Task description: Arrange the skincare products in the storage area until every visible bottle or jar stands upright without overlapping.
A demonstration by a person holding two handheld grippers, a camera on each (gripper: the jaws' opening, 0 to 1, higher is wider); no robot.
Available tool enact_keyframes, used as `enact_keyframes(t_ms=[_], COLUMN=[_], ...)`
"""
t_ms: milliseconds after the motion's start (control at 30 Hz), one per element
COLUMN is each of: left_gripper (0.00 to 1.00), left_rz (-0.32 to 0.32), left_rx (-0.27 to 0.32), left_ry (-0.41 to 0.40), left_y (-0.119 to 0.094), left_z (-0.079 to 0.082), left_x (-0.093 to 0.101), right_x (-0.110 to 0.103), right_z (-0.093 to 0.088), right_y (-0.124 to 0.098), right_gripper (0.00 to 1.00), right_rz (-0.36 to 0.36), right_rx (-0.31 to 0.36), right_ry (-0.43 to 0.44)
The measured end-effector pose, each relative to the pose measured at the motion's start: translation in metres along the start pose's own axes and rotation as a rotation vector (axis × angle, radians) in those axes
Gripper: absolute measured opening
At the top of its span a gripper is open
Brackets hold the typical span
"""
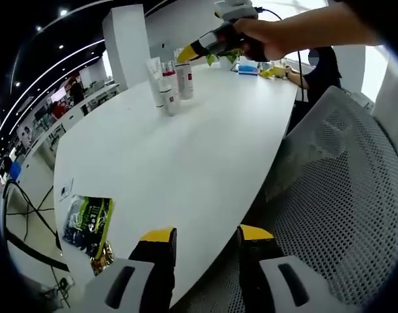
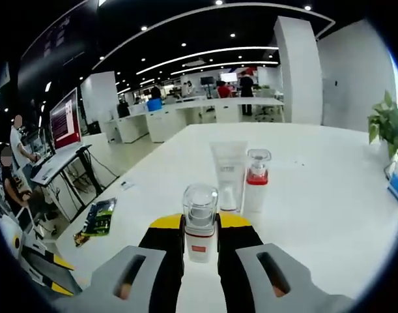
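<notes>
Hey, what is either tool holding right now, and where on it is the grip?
The right tool clamps a small upright bottle with a clear cap by its lower body. The left tool holds nothing, open over the white table's edge.

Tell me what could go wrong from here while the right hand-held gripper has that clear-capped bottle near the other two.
1. The clear-capped bottle sits clamped in the right hand-held gripper close to the white tube and red-collared bottle; pushing forward could topple them.
2. Releasing it while tilted may tip it over.
3. The left hand-held gripper hangs open at the table edge, far from the bottles, too distant to steady anything.
</notes>
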State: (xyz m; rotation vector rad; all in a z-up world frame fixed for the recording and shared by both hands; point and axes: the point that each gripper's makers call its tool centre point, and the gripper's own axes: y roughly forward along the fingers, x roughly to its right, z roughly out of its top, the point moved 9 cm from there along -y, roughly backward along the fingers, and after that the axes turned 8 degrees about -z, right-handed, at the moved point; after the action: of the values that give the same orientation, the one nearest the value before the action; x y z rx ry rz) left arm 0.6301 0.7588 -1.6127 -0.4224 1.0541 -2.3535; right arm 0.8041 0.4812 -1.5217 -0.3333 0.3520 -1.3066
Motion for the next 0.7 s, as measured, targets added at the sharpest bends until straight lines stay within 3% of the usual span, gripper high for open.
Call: enact_keyframes(t_ms=[700], left_gripper=[0.38], left_rz=[-0.019], left_rx=[-0.033], left_ry=[-0.008], left_y=[0.003], left_z=[-0.003], left_x=[0.002], right_x=[0.018], right_z=[-0.009], right_y=[0.010], right_gripper=[0.16], right_rz=[-0.051], right_rx=[-0.009], right_ry=[-0.013])
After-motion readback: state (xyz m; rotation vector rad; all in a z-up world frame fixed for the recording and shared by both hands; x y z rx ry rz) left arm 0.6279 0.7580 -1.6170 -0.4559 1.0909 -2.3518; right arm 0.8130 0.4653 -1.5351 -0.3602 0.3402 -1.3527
